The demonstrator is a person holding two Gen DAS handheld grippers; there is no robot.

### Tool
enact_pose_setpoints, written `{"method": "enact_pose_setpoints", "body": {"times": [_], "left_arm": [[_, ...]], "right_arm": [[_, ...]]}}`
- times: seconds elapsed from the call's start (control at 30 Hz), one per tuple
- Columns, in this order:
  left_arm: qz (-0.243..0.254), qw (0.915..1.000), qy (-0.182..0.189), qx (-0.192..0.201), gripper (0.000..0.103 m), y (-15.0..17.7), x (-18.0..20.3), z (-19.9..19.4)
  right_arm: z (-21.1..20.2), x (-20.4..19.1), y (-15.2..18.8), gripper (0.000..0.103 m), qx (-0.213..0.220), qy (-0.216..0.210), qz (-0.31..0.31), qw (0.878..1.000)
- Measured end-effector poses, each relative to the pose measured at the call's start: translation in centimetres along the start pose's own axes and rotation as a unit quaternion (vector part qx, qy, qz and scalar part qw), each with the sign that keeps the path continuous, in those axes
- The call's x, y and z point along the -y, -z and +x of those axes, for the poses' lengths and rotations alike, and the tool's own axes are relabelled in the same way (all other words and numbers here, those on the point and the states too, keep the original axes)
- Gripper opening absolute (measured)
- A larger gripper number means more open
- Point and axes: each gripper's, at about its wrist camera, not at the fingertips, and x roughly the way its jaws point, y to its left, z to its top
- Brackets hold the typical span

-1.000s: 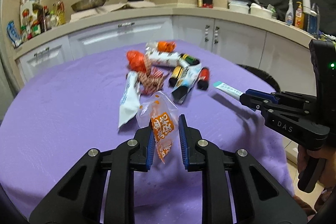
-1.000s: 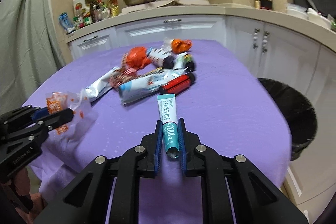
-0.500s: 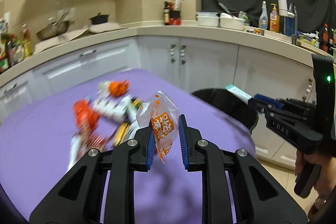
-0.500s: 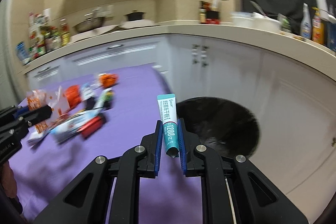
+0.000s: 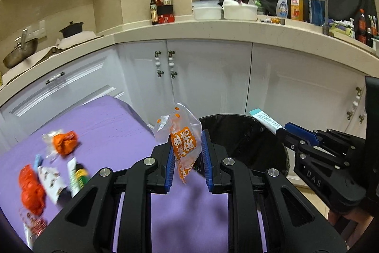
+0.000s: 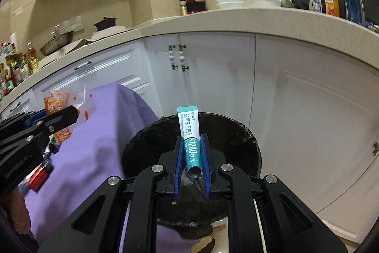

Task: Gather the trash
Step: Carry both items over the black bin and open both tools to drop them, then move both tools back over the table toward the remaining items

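Left gripper (image 5: 187,158): holds the orange-and-clear snack wrapper (image 5: 183,144); the left blue pad presses the wrapper, while a gap shows between the wrapper and the right pad, so how firmly it is pinched cannot be told.
Snack wrapper: hangs upright between the pads, above the near edge of the purple table (image 5: 106,125), its upper part puffing out over the fingertips.
Right gripper (image 6: 191,155): narrowed onto the teal-and-white sachet (image 6: 189,132), both blue pads against its sides.
Sachet: stands upright in the grip, its white top poking past the fingertips, held directly over the mouth of the black-lined trash bin (image 6: 246,148).
Trash bin: sits on the floor just beside the table's edge, in front of the white cabinets (image 6: 236,77); its liner is dark and folded over the rim.
Grippers together: in the left wrist view the right gripper (image 5: 281,129) reaches in from the right with the sachet over the bin; in the right wrist view the left gripper (image 6: 71,112) sits at the left over the table.
Remaining trash (image 5: 47,170): several wrappers and tubes lie blurred on the purple table, well apart from the bin.
Countertop (image 5: 236,27): carries containers, bottles and a pot.
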Motion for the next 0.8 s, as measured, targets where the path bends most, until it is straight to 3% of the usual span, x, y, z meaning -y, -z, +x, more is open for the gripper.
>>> {"method": "enact_pose_setpoints", "body": {"times": [0.1, 0.17, 0.2, 0.23, 0.27, 0.53, 0.8], "left_arm": [[-0.001, 0.9999, 0.002, -0.014, 0.021, -0.3, 0.2, 1.9], [-0.001, 0.9998, 0.005, -0.021, 0.025, -0.4, 0.3, 3.1], [-0.001, 0.9997, 0.004, -0.025, 0.038, -0.4, 0.3, 3.4], [-0.003, 0.9996, 0.002, -0.030, 0.048, -0.4, 0.3, 3.9], [-0.007, 0.9995, 0.005, -0.031, 0.059, -0.2, 0.2, 4.1], [-0.012, 0.9995, 0.002, -0.029, 0.059, -0.2, 0.1, 4.2], [-0.027, 0.9993, -0.010, -0.022, 0.060, 0.3, -1.8, 1.6]], "right_arm": [[1.2, 0.6, 0.1, 0.017, -0.003, 0.003, 0.007, 1.000], [2.0, 0.9, 0.1, 0.027, -0.004, 0.009, 0.013, 1.000], [2.2, 1.0, 0.0, 0.032, -0.004, 0.009, 0.016, 1.000], [2.4, 1.1, 0.0, 0.045, -0.002, 0.012, 0.019, 1.000], [2.5, 1.2, 0.0, 0.048, 0.000, 0.014, 0.021, 1.000], [2.2, 1.1, 0.3, 0.048, -0.003, 0.018, 0.022, 1.000], [0.3, -0.2, -0.1, 0.048, 0.001, 0.013, 0.019, 1.000]]}}
